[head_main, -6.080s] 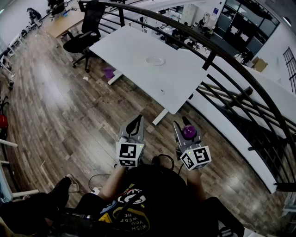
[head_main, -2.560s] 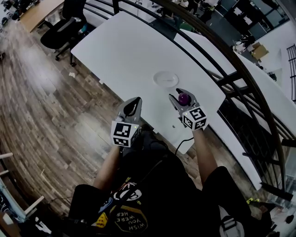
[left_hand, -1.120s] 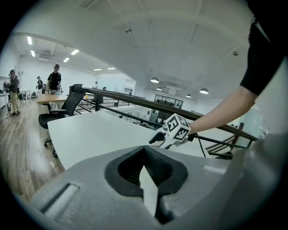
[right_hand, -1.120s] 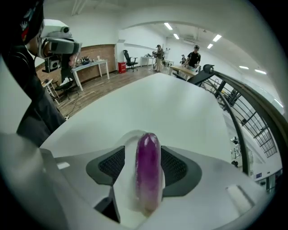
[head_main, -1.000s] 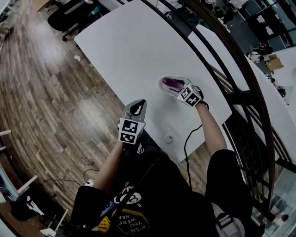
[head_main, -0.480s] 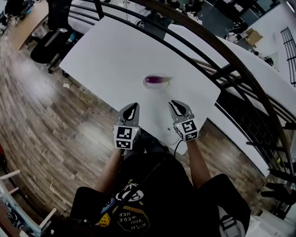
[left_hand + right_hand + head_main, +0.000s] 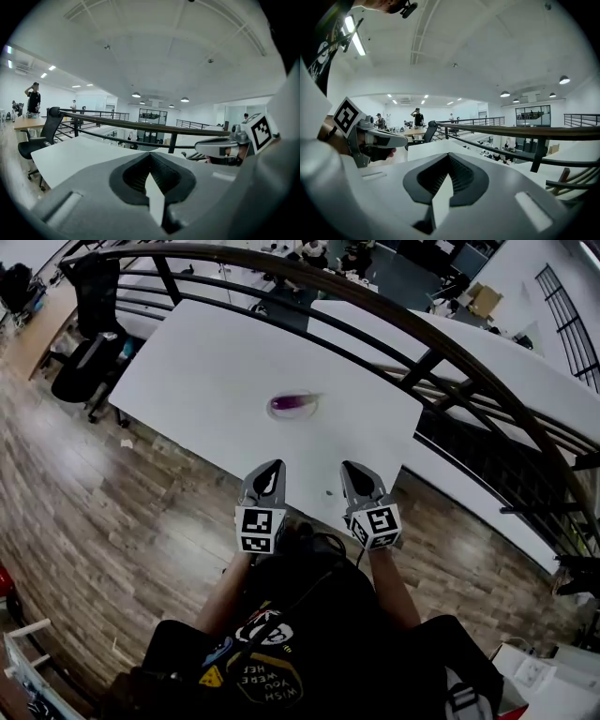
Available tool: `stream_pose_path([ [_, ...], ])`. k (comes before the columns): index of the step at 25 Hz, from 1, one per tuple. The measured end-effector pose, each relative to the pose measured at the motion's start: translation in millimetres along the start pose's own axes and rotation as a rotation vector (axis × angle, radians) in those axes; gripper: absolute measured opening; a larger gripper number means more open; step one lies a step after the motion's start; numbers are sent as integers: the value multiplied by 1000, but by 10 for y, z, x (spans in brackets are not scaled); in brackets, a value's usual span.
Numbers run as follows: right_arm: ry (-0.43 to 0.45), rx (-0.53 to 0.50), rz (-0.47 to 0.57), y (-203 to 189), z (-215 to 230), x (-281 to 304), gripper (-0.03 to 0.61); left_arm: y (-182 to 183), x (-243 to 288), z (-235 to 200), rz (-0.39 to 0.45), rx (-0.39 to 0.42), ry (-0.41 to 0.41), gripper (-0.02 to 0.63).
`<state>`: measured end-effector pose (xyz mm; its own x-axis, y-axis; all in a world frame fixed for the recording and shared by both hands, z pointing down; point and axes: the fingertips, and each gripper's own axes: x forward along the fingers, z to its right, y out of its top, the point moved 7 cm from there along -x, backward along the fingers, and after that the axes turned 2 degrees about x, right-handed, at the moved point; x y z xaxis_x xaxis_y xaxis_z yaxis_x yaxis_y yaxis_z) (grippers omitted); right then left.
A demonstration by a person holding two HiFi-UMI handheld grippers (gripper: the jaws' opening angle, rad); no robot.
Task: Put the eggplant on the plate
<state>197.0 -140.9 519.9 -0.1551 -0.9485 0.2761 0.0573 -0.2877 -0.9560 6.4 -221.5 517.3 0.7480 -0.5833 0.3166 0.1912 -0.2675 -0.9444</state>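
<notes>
The plate [image 7: 316, 401] sits out on the white bench [image 7: 206, 381], and the purple eggplant [image 7: 291, 404] lies on it, lengthwise across the dish; motion blur smears both. My 2 grippers are well back from it, side by side above the near edge of the bench. My left gripper [image 7: 273, 467] has its jaws pressed together with nothing between them, and my right gripper [image 7: 352, 468] is likewise closed tight and empty. 1 small dark speck [image 7: 330, 491] lies on the bench between my grippers; I cannot tell what it is. Beyond the bench a dark curved railing [image 7: 441, 343] runs across, a black office chair [image 7: 84, 362] stands at the far left corner, and wooden floor [image 7: 112, 512] spreads to my left.
</notes>
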Motion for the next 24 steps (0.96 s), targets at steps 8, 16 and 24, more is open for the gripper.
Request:
stream_pose_path([
  [8, 90, 22, 32, 109, -54, -151, 2, 198, -132, 313, 36, 72, 56, 5],
  [16, 140, 13, 57, 202, -113, -112, 2, 241, -206, 223, 55, 56, 105, 5],
  [24, 145, 19, 74, 236, -80, -77, 2, 272, -159, 169, 74, 71, 106, 5],
])
